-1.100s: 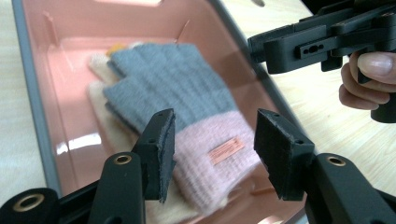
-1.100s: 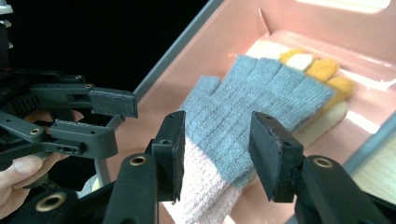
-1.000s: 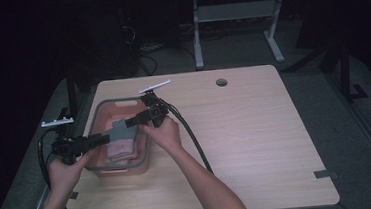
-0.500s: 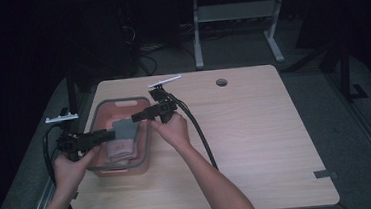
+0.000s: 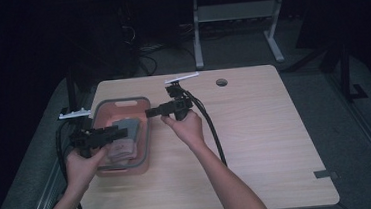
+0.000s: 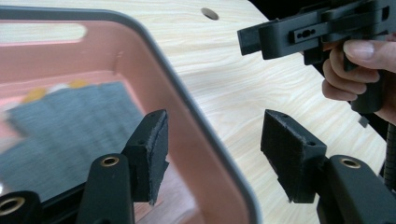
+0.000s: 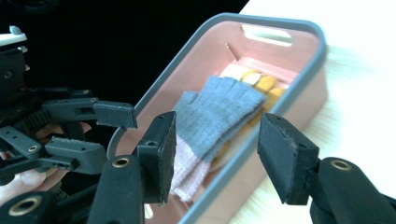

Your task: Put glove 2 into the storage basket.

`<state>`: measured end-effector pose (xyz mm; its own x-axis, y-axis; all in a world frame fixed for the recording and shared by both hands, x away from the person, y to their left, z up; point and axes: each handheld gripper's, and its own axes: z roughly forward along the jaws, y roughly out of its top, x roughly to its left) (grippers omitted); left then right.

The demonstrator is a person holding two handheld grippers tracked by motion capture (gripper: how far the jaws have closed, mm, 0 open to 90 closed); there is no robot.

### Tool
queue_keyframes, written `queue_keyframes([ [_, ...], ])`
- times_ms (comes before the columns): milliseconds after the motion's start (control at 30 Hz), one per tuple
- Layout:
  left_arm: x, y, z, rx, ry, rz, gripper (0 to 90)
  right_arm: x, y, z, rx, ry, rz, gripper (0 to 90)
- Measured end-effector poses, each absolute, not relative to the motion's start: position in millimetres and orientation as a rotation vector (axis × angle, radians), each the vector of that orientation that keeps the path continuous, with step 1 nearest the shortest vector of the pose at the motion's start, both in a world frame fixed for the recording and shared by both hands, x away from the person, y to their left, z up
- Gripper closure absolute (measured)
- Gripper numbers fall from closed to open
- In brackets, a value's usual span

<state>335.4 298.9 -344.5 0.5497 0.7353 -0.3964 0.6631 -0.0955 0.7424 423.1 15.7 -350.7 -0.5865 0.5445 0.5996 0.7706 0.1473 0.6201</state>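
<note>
1. Pink bin (image 5: pixel 143 133) is sitting at 9 o'clock on the table (image 5: pixel 277 142), grey rim up.
2. Grey glove (image 7: pixel 219 112) is lying flat inside the bin, resting on a yellow glove (image 7: pixel 264 84) underneath.
3. Left gripper (image 6: pixel 212 154) is hovering over the bin's 3 o'clock rim; jaws have just been opening, standing about half apart, nothing between the pads.
4. Right gripper (image 7: pixel 217 154) is hanging just off that same rim, pointing toward 9 o'clock; jaws have also just been opening, gripping nothing.
5. Both grippers are sitting clear of the gloves.
</note>
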Motion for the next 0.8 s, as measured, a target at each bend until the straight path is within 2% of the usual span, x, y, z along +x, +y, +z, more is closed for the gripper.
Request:
queue_keyframes([
  [800,329.6,188.0,-350.0,1.922,0.955,0.036,33.0,404.2,-102.9,-357.8,-1.522,-2.102,-1.488,39.8],
])
